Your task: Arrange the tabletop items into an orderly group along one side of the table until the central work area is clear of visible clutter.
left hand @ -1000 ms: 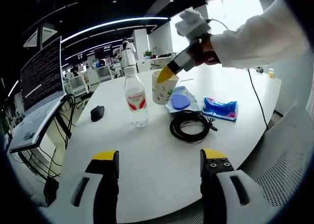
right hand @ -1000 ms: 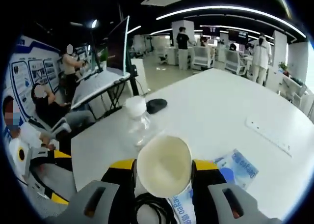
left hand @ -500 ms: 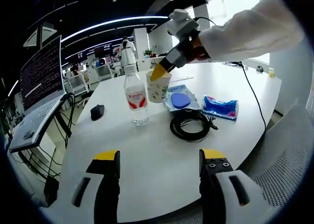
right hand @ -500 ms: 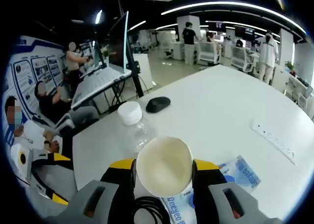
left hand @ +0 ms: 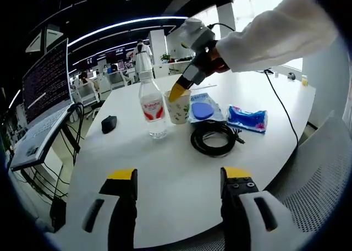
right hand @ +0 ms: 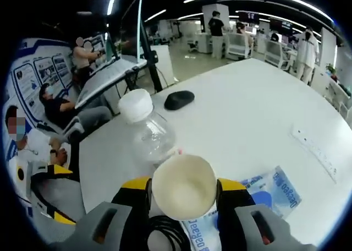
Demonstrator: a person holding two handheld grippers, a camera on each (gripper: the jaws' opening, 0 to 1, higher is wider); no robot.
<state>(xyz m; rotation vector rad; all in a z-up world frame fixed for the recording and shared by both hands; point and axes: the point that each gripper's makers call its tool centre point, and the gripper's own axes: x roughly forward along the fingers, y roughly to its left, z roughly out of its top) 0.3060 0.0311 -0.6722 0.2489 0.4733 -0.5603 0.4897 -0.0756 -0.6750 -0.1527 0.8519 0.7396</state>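
Right claw (right hand: 182,191) clamps round paper cup (right hand: 183,186); clear plastic bottle (right hand: 146,132) beside.

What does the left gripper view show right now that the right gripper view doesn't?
Left gripper view alone: the blue tissue pack, the full cable coil, the laptop, the left gripper with jaws apart and empty.

Right gripper view alone: the power strip and seated people.

Both: the paper cup between the right gripper's jaws, the water bottle beside it, the black mouse, the blue-lidded pack.
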